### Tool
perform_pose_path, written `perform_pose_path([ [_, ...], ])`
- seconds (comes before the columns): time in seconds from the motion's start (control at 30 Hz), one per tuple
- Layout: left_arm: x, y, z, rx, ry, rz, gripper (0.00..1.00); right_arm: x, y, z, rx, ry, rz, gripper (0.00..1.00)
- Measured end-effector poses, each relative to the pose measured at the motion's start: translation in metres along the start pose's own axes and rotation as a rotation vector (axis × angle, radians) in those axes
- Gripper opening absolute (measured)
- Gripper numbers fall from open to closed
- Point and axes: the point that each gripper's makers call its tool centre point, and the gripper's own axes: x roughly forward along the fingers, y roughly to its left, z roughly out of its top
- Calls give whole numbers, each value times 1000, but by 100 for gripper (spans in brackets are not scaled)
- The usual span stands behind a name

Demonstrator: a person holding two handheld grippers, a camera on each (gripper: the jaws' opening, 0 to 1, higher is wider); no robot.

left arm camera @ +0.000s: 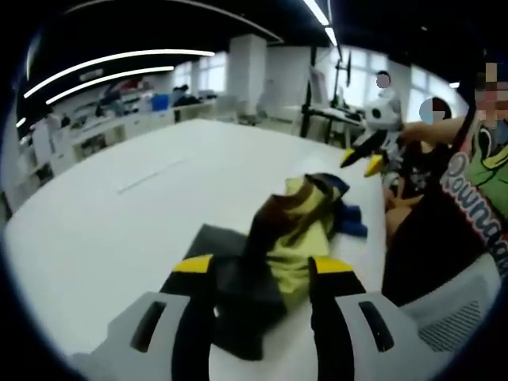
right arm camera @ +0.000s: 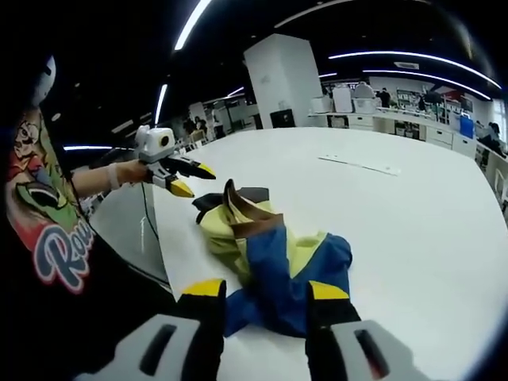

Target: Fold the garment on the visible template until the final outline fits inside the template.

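Note:
A crumpled garment [left arm camera: 300, 226] in yellow, brown and blue lies in a heap near the table's edge, partly over a dark grey template sheet [left arm camera: 213, 248]. In the left gripper view my left gripper [left arm camera: 262, 270] stands open, its yellow-tipped jaws wide apart before the heap. My right gripper [left arm camera: 362, 161] hangs open in the air beyond the garment. The right gripper view has my right gripper [right arm camera: 264, 291] open in front of the garment's [right arm camera: 274, 250] blue part. The left gripper [right arm camera: 193, 179] is open above the far end, near a strip of the template [right arm camera: 252, 193].
The big white table [left arm camera: 119, 230] carries a thin marked line [left arm camera: 151, 176] far from the garment, also seen as a strip [right arm camera: 359, 165]. The person holding the grippers stands at the table edge in a black printed shirt [right arm camera: 48, 238]. Desks and other people fill the background.

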Motion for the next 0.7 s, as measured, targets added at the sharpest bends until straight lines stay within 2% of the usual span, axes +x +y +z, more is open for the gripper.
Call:
perform_pose_path([
  [0.17, 11, 4, -2, 10, 26, -17, 37, 4, -1, -4, -10, 21, 5, 29],
  [0.27, 18, 5, -2, 26, 35, -25, 36, 5, -2, -7, 28, 32, 17, 28],
  [0.4, 24, 4, 0, 46, 46, -38, 34, 4, -2, -12, 44, 55, 27, 19],
  [0.7, 31, 6, -4, 55, 72, -55, 29, 10, -7, -27, 79, 86, 31, 15],
])
